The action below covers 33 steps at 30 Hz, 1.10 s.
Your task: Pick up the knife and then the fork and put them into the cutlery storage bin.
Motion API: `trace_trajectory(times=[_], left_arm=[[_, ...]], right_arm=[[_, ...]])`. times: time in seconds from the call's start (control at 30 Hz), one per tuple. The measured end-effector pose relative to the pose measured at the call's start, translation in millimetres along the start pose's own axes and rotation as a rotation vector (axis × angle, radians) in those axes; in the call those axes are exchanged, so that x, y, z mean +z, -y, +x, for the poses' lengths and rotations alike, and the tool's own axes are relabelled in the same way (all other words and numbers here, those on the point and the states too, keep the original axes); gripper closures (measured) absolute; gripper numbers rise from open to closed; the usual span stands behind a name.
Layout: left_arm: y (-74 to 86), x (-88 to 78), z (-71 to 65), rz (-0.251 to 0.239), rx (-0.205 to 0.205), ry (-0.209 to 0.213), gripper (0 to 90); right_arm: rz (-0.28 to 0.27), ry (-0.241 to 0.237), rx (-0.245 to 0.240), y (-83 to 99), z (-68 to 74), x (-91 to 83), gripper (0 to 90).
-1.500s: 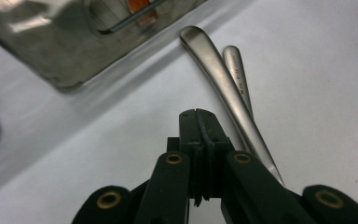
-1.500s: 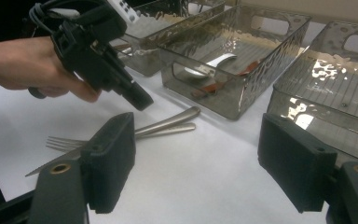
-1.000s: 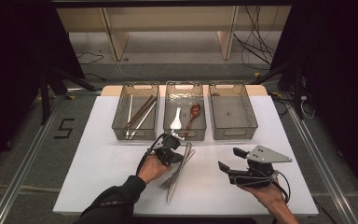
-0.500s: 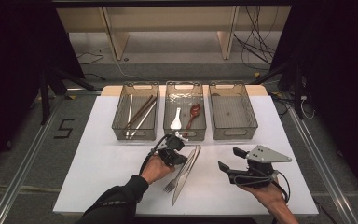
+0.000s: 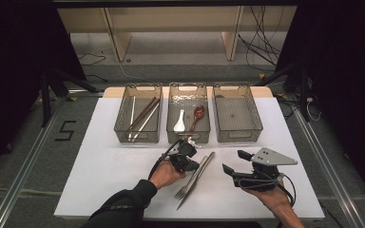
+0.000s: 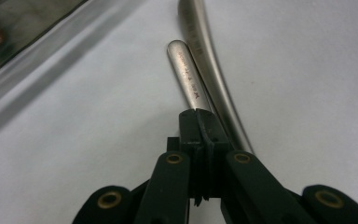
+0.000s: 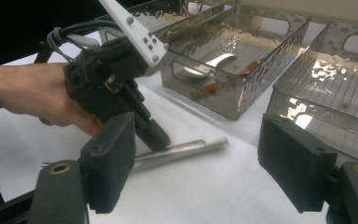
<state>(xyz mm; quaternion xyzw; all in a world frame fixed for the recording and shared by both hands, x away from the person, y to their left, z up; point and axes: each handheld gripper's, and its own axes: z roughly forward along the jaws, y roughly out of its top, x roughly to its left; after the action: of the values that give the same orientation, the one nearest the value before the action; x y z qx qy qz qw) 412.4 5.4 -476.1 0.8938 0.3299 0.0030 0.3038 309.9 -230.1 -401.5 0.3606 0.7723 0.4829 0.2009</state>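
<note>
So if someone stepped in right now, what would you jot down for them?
Left gripper: shut on the fork handle, low on the table.
Right gripper: open, holding nothing, to the right.
Knife lies alongside the fork, in front of the bins.
Done: chopsticks in the left bin, two spoons in the middle bin.
Left: fork and knife probably go in the right bin, which has nothing in it.

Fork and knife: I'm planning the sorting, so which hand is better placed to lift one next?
Left. Its gripper is shut on the fork handle, beside the knife; the right gripper hangs open, apart.
</note>
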Motion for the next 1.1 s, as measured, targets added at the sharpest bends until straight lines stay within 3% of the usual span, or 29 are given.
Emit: trace_trajectory(times=[0.1, 0.53, 1.1], left_arm=[[-3.0, 1.8, -7.4, 0.013, 0.040, -0.020, 89.1], [-4.3, 4.5, -11.3, 0.009, 0.058, 0.001, 89.1], [-9.1, 8.4, -8.5, -0.014, 0.019, -0.001, 88.8]], right_arm=[[0.001, 0.002, 0.003, 0.0, -0.2, -0.1, 28.5], [0.001, 0.001, 0.005, 0.0, -0.3, -0.1, 28.5], [0.001, 0.000, 0.005, 0.1, -0.5, -0.3, 28.5]])
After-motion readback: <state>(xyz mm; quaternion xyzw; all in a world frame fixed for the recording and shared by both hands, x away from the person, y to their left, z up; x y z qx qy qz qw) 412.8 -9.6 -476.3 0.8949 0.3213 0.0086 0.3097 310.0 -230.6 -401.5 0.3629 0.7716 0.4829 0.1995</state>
